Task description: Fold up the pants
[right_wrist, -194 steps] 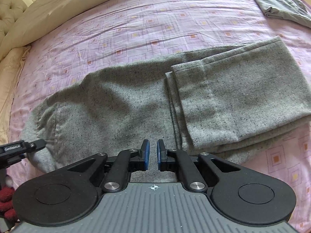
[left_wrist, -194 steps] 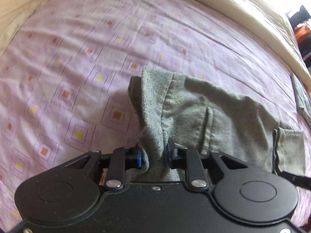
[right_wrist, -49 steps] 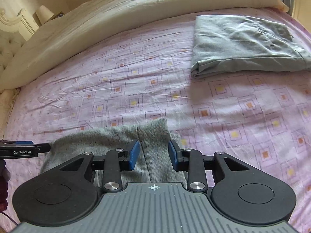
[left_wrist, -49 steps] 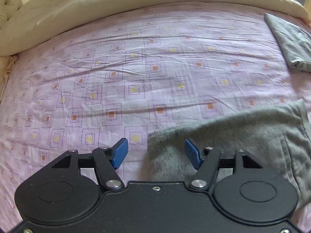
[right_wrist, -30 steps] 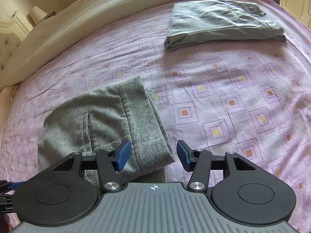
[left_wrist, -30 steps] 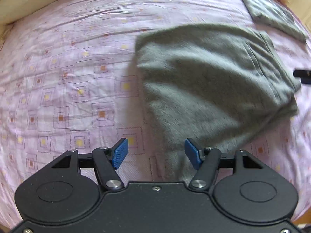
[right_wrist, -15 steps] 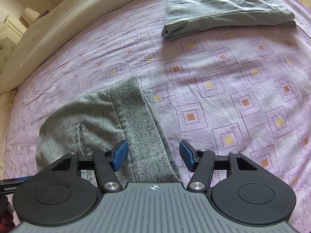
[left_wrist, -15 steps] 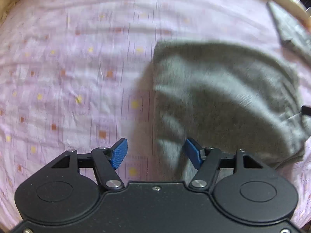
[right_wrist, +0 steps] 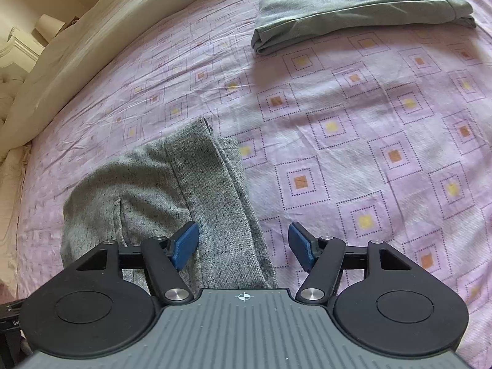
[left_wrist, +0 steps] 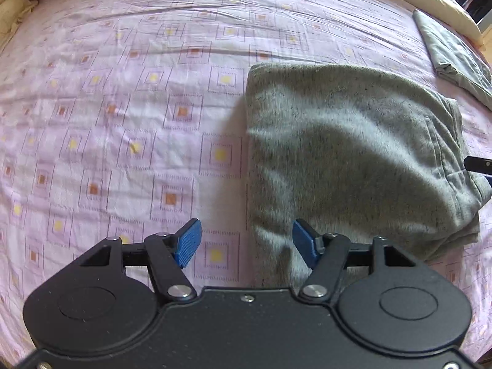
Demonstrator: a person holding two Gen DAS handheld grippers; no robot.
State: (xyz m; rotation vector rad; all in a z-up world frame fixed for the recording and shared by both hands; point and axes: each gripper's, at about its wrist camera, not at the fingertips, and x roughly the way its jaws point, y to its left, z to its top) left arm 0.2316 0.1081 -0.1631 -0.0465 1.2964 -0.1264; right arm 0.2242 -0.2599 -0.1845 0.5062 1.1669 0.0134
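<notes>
- Since six and a half seconds ago, both claws are no longer pinching the grey pants (left_wrist: 353,153): back then the left claw was clamped on a bunched end and the right claw's pads were nearly together over the long, half-folded legs; now the pants are lying as a compact folded bundle on the bed.
- The left claw (left_wrist: 246,243) is standing wide, pointing steeply down, gripping nothing; the left edge of the folded pants is running up between its blue pads, nearer the right pad, with bare sheet showing by the left pad.
- The right claw (right_wrist: 244,243) is opening at this moment, its jaws already far apart; the hemmed edge of the pants (right_wrist: 215,200) is lying between the pads, closer to the left one, and neither pad is pressing on the cloth.
- Ahead and to the right of the left claw, the bundle is spreading out with a seam and pocket line showing near its far right side, where a dark tip of the other tool (left_wrist: 478,164) is poking in.
- The pink patterned sheet (right_wrist: 369,153) is covering the bed on every side of the claws.
- A second folded grey garment (right_wrist: 353,3) is lying well ahead and to the right of the right claw, apart from the pants.
- A cream duvet (right_wrist: 107,37) is bunching along the far edge of the bed, ahead and left of the right claw.
</notes>
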